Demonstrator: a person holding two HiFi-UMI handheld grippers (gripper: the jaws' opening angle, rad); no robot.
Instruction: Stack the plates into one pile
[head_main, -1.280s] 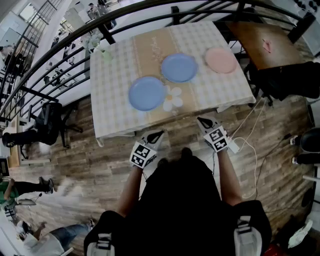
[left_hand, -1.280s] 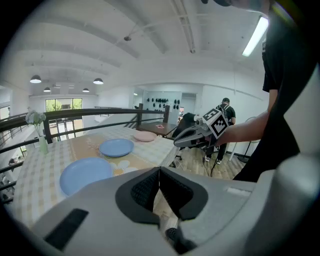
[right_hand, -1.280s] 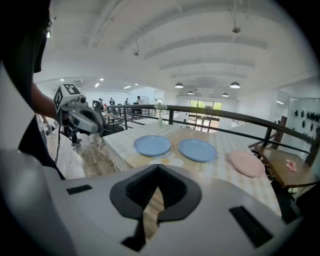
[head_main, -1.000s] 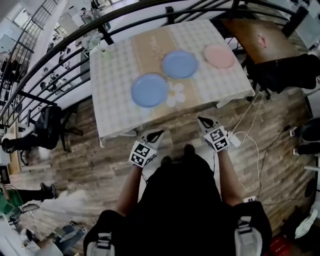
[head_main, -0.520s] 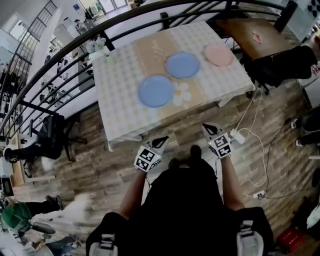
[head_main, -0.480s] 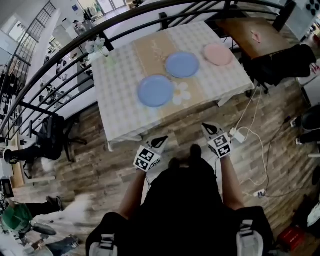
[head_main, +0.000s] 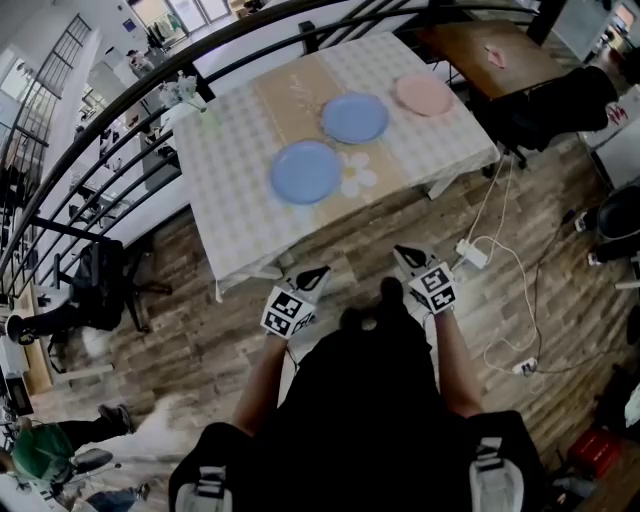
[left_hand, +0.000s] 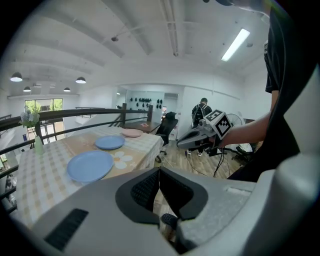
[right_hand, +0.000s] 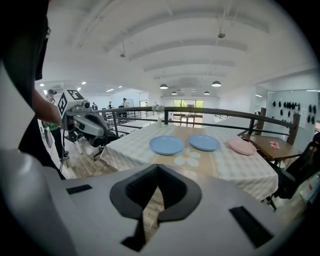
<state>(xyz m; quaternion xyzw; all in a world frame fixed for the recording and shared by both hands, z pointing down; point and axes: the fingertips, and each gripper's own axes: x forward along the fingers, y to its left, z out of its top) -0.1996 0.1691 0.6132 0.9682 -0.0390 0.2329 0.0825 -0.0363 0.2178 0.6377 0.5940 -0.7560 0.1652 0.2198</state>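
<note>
Three plates lie apart on the checked tablecloth: a blue plate nearest me, a second blue plate behind it, and a pink plate at the far right. My left gripper and right gripper hover over the wooden floor just short of the table's front edge, both shut and holding nothing. In the left gripper view the shut jaws point toward the near blue plate. The right gripper view shows shut jaws facing both blue plates and the pink plate.
A black railing runs behind the table, and a vase of flowers stands at the table's far left corner. To the right are a wooden side table and a black chair. A power strip with cables lies on the floor.
The whole view has shifted as the person moves in front of the table. Both grippers stay shut ahead of the body. The plates lie where they were.
</note>
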